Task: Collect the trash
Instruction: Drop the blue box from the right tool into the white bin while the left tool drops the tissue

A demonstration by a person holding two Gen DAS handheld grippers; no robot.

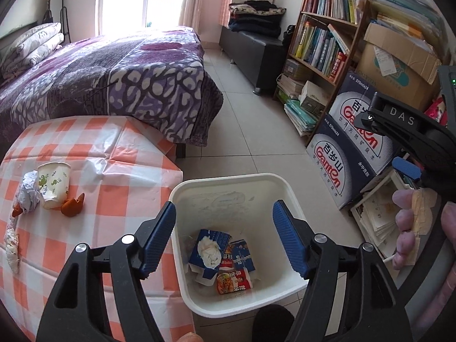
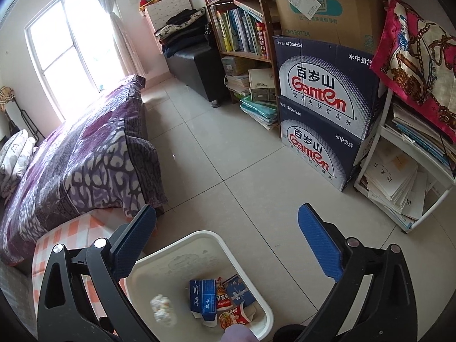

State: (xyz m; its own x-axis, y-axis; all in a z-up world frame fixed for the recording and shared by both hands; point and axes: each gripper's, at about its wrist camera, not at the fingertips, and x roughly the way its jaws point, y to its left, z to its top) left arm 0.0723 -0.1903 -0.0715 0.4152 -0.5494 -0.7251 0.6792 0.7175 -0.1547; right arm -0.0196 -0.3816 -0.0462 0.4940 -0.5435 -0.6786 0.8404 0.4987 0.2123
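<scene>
Bin (image 1: 280,196) sat on the floor beside the checkered table (image 1: 125,176), white, holding a blue carton (image 1: 212,239), a crumpled tissue (image 1: 210,252) on top of it and red snack wrappers (image 1: 234,282). Left gripper (image 1: 223,239) hovered above the bin mouth, tilted down into it, jaws wide apart, gripping nothing. Right gripper (image 2: 228,249) was also over the bin, angled down toward floor and bin rim (image 2: 199,235), jaws fully spread, empty. On the table: paper cup (image 1: 54,183) upright, crumpled foil wrapper (image 1: 28,192) touching it, orange peel (image 1: 73,205) just beside the cup.
</scene>
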